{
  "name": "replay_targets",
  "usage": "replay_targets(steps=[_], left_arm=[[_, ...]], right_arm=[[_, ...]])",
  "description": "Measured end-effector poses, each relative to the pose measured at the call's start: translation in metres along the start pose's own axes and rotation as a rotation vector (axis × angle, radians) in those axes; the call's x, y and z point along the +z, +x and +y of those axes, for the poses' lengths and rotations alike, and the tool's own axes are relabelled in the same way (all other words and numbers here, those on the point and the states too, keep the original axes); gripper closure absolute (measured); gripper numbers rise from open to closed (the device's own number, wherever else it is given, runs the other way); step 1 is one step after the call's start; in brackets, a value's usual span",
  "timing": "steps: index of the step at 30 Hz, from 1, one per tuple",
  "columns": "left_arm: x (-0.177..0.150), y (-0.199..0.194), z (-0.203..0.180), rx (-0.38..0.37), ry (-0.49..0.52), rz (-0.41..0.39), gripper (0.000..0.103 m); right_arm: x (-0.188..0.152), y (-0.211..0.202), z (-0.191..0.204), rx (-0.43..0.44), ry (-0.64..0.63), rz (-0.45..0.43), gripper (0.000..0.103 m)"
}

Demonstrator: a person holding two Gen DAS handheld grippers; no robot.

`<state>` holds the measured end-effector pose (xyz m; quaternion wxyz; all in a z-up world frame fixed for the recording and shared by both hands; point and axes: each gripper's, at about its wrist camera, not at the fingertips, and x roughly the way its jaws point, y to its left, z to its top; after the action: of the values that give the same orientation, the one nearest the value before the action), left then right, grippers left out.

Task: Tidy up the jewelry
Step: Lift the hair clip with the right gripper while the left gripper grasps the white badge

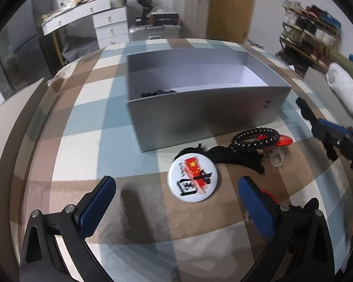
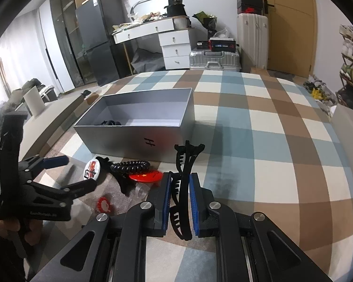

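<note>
A cluttered room behind a checked cloth

The blue, brown and cream checked cloth (image 2: 258, 122) fills the foreground; beyond it stand a white desk (image 2: 157, 29) with drawers, a silver suitcase (image 2: 215, 61), a dark fridge (image 2: 94, 33) and a wooden door (image 2: 289, 23).

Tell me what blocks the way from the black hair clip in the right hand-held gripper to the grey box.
Nothing visible does. The black hair clip is clamped in the right hand-held gripper; the grey box stands open-topped just beyond.
</note>
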<state>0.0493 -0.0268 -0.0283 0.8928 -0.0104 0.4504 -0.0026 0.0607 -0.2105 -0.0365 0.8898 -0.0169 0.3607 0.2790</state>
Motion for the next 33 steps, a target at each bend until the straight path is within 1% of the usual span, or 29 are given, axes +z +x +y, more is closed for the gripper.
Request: replay_targets(steps=[1,3,6,11,16,18,19,21,29,33], left_arm=[[0.0,0.0,-0.002,0.004,0.011,0.002,0.004],[0.0,0.002,-0.003,0.002,0.02,0.012,0.013],[-0.002,0.005,-0.003,-0.004,0.029,0.027,0.02],[-0.001,0.002,-0.003,-0.012,0.042,0.014,0.029],[0.0,0.0,-0.007,-0.023,0.059,0.003,0.041],[0.0,-0.001,-0.008,-0.026,0.062,-0.001,0.05],[0.0,-0.001,-0.009,-0.028,0.064,-0.003,0.053],[0.0,-0.002,-0.01,-0.031,0.067,-0.009,0.066],[0.0,-0.005,-0.008,-0.038,0.065,-0.022,0.066],[-0.001,-0.011,-0.005,-0.043,0.058,-0.048,0.066]], right_arm=[[0.0,-0.001,-0.001,0.004,0.003,-0.002,0.088],[0.001,-0.002,-0.004,0.008,0.011,-0.005,0.088],[0.001,-0.003,-0.007,0.017,0.025,-0.002,0.088],[0.0,-0.003,-0.003,0.027,0.019,0.0,0.088],[-0.001,-0.003,0.003,0.037,0.001,0.003,0.088],[-0.001,-0.003,0.006,0.042,-0.003,0.005,0.088],[-0.001,-0.002,0.006,0.043,-0.005,0.006,0.088],[-0.001,-0.003,0.008,0.044,-0.01,0.005,0.088],[0.0,-0.005,0.009,0.044,-0.015,-0.003,0.088],[0.0,-0.006,0.009,0.045,-0.014,-0.002,0.088]])
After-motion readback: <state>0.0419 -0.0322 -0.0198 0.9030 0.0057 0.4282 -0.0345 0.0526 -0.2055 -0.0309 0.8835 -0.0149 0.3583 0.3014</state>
